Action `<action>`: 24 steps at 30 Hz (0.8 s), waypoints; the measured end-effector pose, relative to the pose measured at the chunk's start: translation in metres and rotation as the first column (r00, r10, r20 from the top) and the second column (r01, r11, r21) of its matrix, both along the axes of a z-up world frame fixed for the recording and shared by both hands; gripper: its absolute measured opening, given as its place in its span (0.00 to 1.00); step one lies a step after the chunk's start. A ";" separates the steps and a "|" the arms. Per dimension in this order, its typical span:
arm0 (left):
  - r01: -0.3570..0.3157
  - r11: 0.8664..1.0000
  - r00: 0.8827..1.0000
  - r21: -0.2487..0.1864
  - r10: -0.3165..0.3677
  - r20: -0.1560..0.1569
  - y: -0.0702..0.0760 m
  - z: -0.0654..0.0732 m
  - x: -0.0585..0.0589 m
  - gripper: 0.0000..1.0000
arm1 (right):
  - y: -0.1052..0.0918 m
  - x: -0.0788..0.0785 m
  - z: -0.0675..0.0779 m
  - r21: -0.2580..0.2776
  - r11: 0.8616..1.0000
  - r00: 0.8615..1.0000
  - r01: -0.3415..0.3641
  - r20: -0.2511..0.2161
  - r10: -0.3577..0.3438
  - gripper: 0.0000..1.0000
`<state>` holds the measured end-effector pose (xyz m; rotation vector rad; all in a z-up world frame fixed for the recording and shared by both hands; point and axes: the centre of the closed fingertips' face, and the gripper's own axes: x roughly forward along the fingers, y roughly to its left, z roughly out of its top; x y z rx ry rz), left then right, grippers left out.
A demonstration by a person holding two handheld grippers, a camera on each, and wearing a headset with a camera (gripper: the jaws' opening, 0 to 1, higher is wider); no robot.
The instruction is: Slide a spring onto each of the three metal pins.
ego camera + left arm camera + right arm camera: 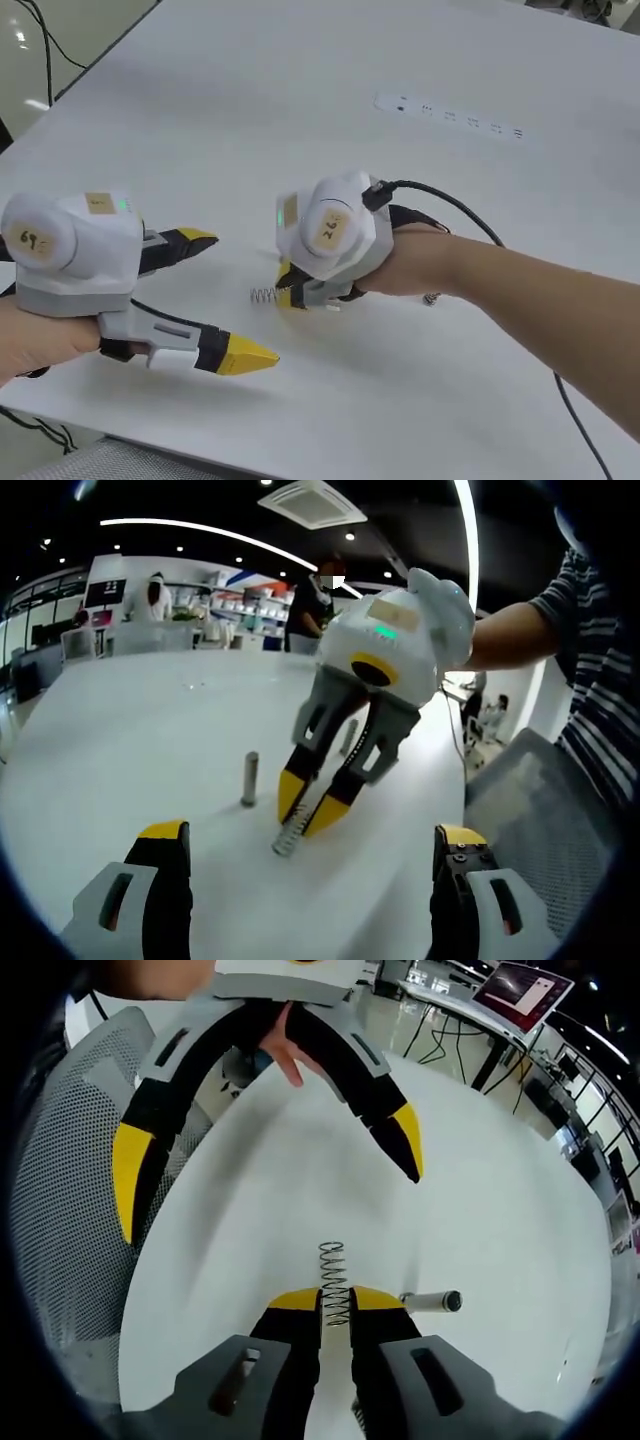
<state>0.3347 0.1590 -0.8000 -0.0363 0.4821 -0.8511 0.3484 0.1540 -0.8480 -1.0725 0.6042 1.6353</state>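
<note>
The spring (334, 1282) is pinched at one end between the closed jaws of the right gripper (336, 1300), with most of its coil sticking out ahead of the tips. A metal pin (249, 778) stands upright on the table (300, 110) just beside those tips, to their right in the right gripper view. The left gripper (228, 295) is held wide open and empty, facing the right one from close by. To thread well, the spring's free end should be lifted over the pin's top and its axis lined up with the pin. The grip should be eased only once several coils are seated, as a tilted approach would likely snag.
</note>
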 end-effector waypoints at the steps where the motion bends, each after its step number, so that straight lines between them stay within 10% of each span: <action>1: 0.001 1.000 1.000 0.000 -0.001 0.000 -0.001 0.000 0.000 0.98 | 0.000 0.000 0.002 0.006 1.000 1.000 0.003 -0.001 -0.003 0.08; 24: 0.027 1.000 1.000 -0.001 -0.027 0.010 -0.012 0.004 0.001 0.98 | -0.026 -0.002 0.050 0.067 0.997 0.999 0.046 0.019 -0.048 0.08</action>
